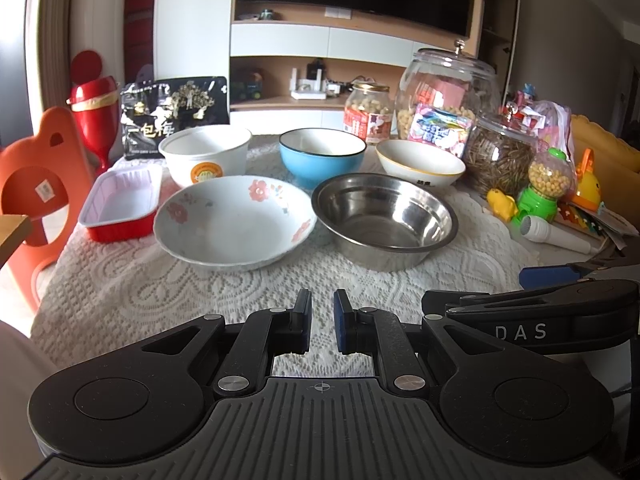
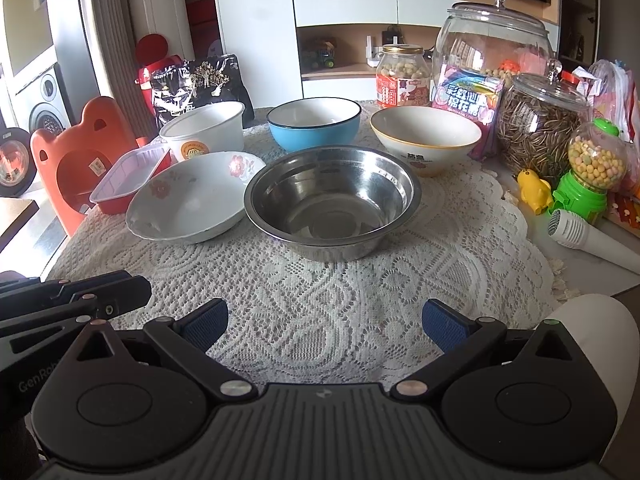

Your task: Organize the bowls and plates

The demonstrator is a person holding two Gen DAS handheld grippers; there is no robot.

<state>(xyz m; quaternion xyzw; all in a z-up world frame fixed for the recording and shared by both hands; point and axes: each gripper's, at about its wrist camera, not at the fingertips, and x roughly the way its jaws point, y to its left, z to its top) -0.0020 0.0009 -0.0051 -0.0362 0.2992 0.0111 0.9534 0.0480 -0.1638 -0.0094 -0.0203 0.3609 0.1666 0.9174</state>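
Five bowls and one tray sit unstacked on the lace cloth (image 2: 320,304), so sorting has yet to start.

Largest is the steel bowl (image 2: 332,200), dead centre of the right wrist view and right of centre in the left one. It looks stiff, light for its size and slick; its rolled rim nearest the camera is the place to pinch, one finger inside, one outside.

Next comes the floral bowl (image 1: 234,222), centre-left of the left wrist view, just beside the steel one. It looks glazed, so probably heavy, slippery and chippable; grip the near rim squarely and lift level.

Behind, at upper right of the right wrist view, stands the yellow-rimmed bowl (image 2: 426,138), also ceramic by its look and close to the jars, so I would approach from the front.

At upper centre, the blue bowl (image 2: 314,124) is deep, thick-walled and likely weighty.

At upper left, the white paper bowl (image 1: 205,156) should be light and soft; a hard squeeze would buckle it.

Smallest, the red tray (image 1: 120,208) at far left seems thin and flimsy.

Low in the left view, the left gripper (image 1: 322,320) hovers over the cloth with its jaws nearly together, holding nothing. Low in its own view, the right gripper (image 2: 325,320) is spread wide, empty, aimed at the steel bowl.
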